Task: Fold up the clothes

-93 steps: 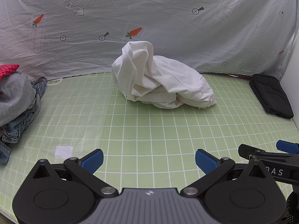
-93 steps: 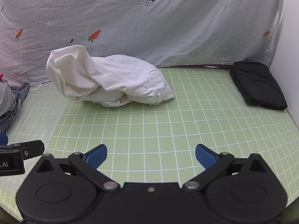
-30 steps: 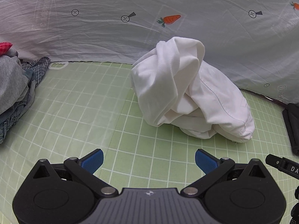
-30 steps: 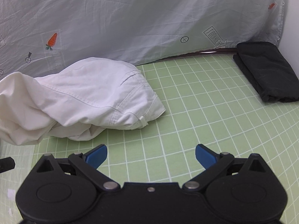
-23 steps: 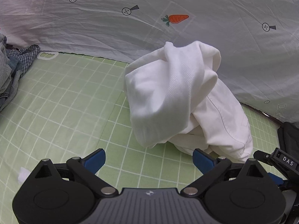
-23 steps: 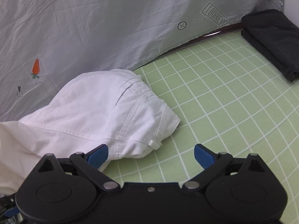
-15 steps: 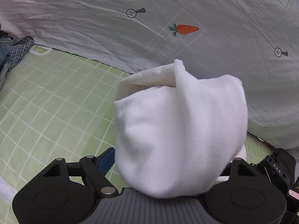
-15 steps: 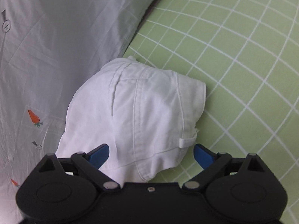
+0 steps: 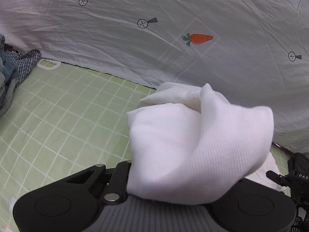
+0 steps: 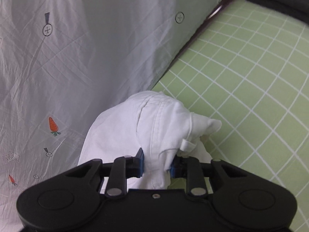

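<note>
My right gripper (image 10: 157, 164) has just closed, blue pads pinching a seamed fold of the white garment (image 10: 146, 127). My left gripper (image 9: 173, 191) has closed too, fabric bunched between its jaws. The garment sits at the green grid mat's (image 9: 63, 104) back edge, against the carrot-print sheet (image 9: 173, 19).

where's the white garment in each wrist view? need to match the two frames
Left wrist: white garment fills lower centre-right, bunched between the left gripper jaws, hiding the fingertips.
Right wrist: same garment at lower centre, a fold pinched by the right gripper.
Shared landmark: grey carrot-print backdrop sheet behind it, meeting the green grid mat.
</note>
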`<state>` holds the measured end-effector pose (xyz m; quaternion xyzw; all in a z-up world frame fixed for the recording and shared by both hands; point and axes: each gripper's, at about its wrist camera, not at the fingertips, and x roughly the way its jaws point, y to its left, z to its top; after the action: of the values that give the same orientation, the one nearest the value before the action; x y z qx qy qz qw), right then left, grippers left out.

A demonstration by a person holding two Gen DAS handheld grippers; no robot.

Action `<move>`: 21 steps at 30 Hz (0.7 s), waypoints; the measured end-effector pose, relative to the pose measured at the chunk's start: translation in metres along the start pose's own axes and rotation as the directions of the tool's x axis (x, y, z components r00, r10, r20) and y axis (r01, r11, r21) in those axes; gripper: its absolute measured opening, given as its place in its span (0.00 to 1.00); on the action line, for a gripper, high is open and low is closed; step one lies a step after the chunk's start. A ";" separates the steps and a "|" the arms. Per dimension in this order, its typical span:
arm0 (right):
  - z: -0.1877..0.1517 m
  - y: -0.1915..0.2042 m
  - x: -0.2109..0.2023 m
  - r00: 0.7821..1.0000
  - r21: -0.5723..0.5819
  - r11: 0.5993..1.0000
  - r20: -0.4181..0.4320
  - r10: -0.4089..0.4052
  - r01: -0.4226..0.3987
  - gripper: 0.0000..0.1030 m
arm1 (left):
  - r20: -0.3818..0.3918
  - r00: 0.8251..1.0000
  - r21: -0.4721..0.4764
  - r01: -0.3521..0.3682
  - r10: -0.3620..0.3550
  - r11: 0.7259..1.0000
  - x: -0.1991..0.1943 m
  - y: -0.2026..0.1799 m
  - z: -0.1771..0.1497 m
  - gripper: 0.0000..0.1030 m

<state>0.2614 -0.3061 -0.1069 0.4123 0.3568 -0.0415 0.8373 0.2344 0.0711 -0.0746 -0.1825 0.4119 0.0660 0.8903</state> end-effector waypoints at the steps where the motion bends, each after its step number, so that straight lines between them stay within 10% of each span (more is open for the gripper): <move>1: 0.003 0.003 -0.011 0.999 -0.035 0.999 0.032 -0.004 0.005 0.23 | 0.013 1.000 0.008 -0.009 0.009 1.000 -0.007 0.001 0.000 0.15; 12: -0.001 -0.011 -0.166 0.957 -0.236 0.971 0.290 0.031 0.040 0.22 | 0.125 0.986 0.158 0.090 -0.110 0.983 -0.129 -0.020 -0.053 0.14; 21: 0.030 0.003 -0.250 0.859 -0.335 0.941 0.494 0.135 0.045 0.22 | 0.267 0.945 0.234 0.129 -0.191 0.964 -0.186 -0.061 -0.040 0.09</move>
<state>0.0933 -0.3819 0.0649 0.2465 0.1141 -0.0680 0.9600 0.1009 0.0058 0.0584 -0.1073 0.2667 -0.0257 0.9574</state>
